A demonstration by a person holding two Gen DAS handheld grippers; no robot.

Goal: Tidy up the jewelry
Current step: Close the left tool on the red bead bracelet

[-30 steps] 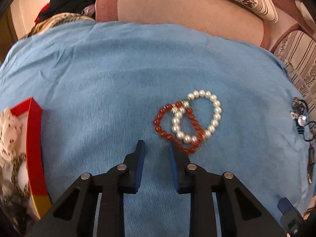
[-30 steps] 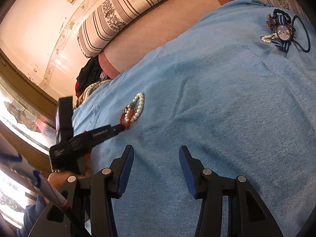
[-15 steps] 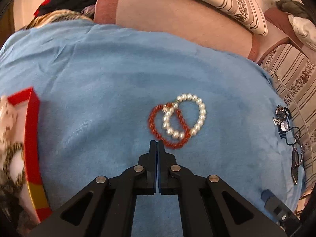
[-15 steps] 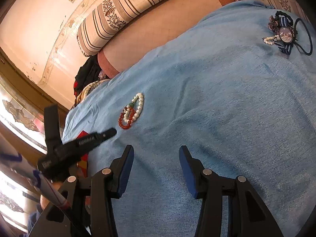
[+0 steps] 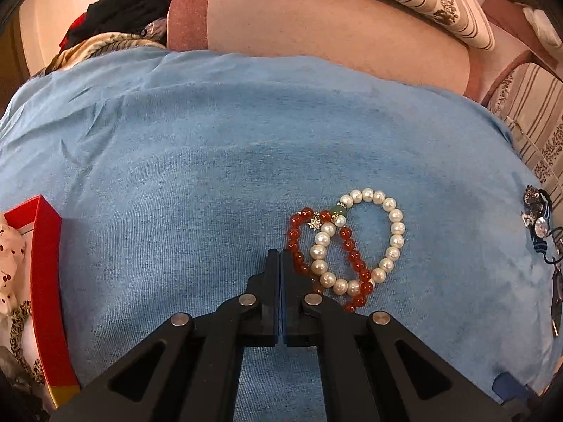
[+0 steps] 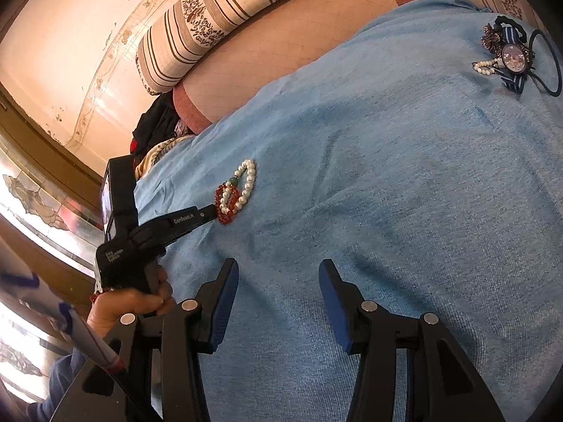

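Note:
A red bead bracelet (image 5: 295, 242) and a white pearl bracelet (image 5: 393, 237) lie overlapped on the blue cloth (image 5: 211, 176). My left gripper (image 5: 280, 254) is shut with nothing between its fingers, its tip right beside the left edge of the red bracelet. The right wrist view shows the same bracelets (image 6: 235, 193) with the left gripper's tip (image 6: 211, 212) at the red one. My right gripper (image 6: 278, 274) is open and empty, low over bare cloth, well short of the bracelets.
A red box (image 5: 45, 281) with patterned fabric items stands at the left edge. A brooch with hair ties (image 6: 512, 58) lies at the far right of the cloth. A sofa back and striped cushions (image 5: 352, 35) lie beyond.
My left gripper shut from open, then moved forward to the red bracelet's edge. My right gripper stayed still and open.

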